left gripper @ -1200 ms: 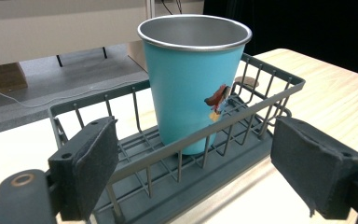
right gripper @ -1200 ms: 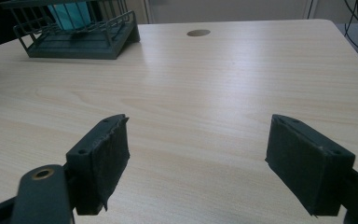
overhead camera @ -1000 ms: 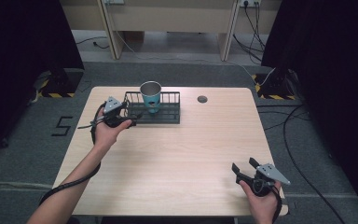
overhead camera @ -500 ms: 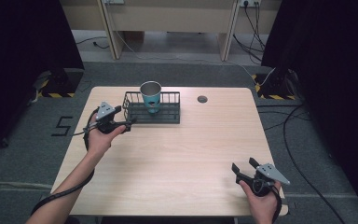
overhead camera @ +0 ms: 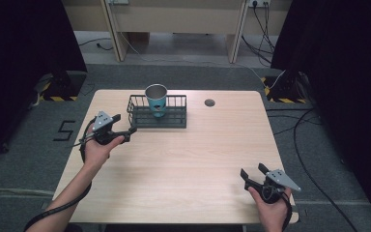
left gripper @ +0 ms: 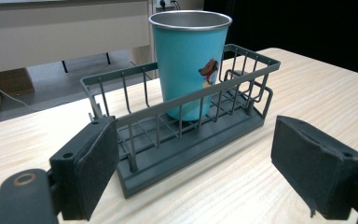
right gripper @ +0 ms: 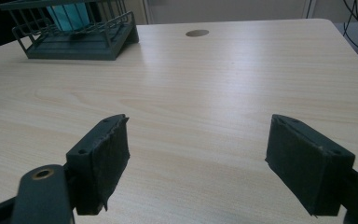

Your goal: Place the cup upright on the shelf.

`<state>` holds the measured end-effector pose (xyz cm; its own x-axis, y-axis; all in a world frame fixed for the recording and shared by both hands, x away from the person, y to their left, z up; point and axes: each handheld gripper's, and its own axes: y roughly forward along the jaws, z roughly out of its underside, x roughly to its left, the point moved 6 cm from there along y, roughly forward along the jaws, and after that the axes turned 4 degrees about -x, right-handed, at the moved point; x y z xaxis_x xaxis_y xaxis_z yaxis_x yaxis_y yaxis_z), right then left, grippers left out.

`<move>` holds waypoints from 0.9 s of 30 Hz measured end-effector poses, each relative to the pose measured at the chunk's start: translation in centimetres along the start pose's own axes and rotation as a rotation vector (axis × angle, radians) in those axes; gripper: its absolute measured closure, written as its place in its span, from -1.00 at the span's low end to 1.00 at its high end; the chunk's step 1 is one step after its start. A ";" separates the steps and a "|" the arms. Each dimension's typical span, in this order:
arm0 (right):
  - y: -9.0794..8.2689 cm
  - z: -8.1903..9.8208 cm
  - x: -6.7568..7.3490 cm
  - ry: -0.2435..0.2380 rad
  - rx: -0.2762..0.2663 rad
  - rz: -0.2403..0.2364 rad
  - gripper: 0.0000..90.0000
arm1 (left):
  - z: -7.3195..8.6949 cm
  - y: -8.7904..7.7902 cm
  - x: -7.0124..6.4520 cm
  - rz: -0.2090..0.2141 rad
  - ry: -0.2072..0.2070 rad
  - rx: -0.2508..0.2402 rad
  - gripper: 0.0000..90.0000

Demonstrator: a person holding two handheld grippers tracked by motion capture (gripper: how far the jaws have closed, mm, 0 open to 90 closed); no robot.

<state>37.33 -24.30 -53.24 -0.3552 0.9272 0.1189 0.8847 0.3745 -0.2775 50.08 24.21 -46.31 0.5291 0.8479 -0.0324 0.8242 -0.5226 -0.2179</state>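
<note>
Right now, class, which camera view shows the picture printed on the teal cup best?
The left gripper view: the teal cup stands close, upright in the wire rack, its printed figure facing the camera. In the high view the cup is small and the print blurred. In the right gripper view rack bars cover the cup.

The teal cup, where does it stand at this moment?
In the high view the teal cup stands upright inside the dark wire rack, near its left end, at the far middle of the table, ahead of the open left gripper.

One camera looks down from high above the pale wooden bench. Two sit low, both facing the dark wire basket.
</note>
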 end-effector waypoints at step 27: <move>0.0 0.0 0.0 -0.003 0.000 0.004 -0.52 | 2.3 -4.5 0.3 -0.020 0.006 0.001 -0.67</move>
<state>37.31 -24.30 -53.24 -0.3522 0.9288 0.1153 0.8863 0.3706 -0.2779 46.07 26.99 -47.59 0.5134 0.8579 -0.0222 0.8347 -0.5052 -0.2193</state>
